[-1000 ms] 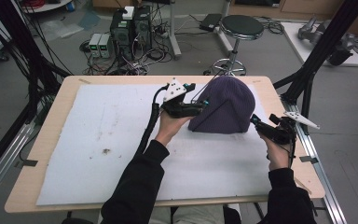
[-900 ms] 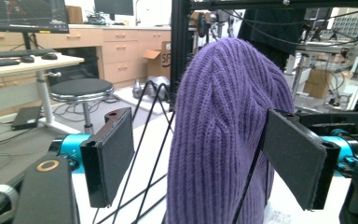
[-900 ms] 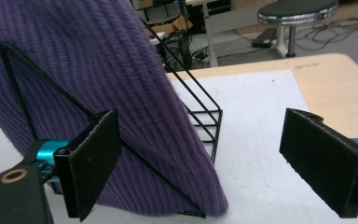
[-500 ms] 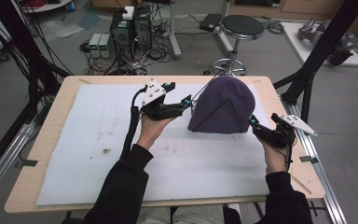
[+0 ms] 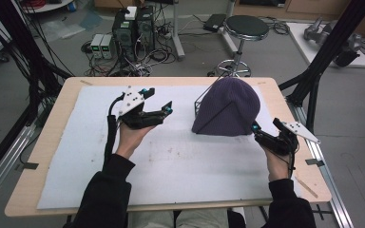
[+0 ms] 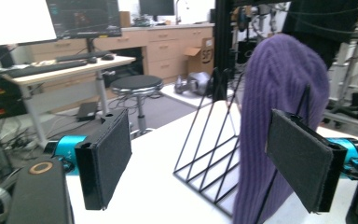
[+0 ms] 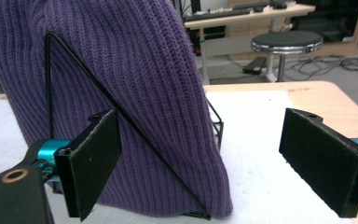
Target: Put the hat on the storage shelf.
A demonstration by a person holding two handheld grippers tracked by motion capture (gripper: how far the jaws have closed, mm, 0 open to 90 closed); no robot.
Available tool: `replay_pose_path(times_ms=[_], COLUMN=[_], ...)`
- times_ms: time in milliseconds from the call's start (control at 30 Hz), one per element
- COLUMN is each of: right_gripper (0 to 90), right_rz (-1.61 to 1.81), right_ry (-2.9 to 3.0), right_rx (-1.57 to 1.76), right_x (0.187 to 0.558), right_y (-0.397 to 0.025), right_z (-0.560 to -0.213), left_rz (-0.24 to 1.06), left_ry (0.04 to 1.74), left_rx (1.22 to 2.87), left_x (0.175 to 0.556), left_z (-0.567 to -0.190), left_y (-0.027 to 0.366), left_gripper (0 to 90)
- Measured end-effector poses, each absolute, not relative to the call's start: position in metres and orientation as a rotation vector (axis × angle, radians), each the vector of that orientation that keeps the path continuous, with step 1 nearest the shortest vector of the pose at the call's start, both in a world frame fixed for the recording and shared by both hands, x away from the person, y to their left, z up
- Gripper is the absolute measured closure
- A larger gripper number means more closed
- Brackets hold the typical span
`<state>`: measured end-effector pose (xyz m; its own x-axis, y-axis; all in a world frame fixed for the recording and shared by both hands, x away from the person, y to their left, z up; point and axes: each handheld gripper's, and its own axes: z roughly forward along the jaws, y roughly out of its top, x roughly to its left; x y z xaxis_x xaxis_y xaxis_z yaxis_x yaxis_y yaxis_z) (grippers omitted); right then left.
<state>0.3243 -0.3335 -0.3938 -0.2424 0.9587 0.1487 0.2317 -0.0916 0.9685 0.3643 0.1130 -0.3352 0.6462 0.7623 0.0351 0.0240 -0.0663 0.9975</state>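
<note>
White padding covers the wooden counter [image 5: 285, 102], which stands in a workshop with a black stool [image 5: 246, 27] and computer units on the floor behind it. On the right half of that padding sits a purple knit beanie [image 5: 228, 108], pulled over a black wire stand [image 6: 209, 140]; the stand's diagonal rod shows against the knit in the right gripper view, and its bare wire frame projects from the hat's left side. Change noted: the left hand-held gripper [image 5: 167, 108] was against the hat's left flank a second ago, was drawn a little off half a second ago, and now sits well apart from it over the middle of the padding, jaws spread and holding nothing. The right hand-held gripper [image 5: 255, 129] has held its place near the hat's lower right corner throughout; its jaws are likewise spread, and the near pad [image 7: 95, 158] stands just beside the knit, though contact cannot be confirmed. The hat itself has not shifted between the pictures and remains fully seated on the stand. Assessment: the dressing of the stand appears complete, the left release indicates withdrawal, and the remaining step is likely the right hand's retreat.
</note>
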Motion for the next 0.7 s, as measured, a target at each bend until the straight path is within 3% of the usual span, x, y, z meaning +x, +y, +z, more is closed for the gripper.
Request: replay_pose_path(times_ms=[700], right_gripper=[12.2], right_rz=[1.319], right_ry=[1.443], right_rx=[1.305], right_x=[0.309], right_y=[-0.328], right_z=[-0.406], left_rz=[0.816], left_ry=[0.862], left_rx=[1.448], left_x=[0.325], left_z=[-0.362], left_y=[0.191], left_gripper=[19.2])
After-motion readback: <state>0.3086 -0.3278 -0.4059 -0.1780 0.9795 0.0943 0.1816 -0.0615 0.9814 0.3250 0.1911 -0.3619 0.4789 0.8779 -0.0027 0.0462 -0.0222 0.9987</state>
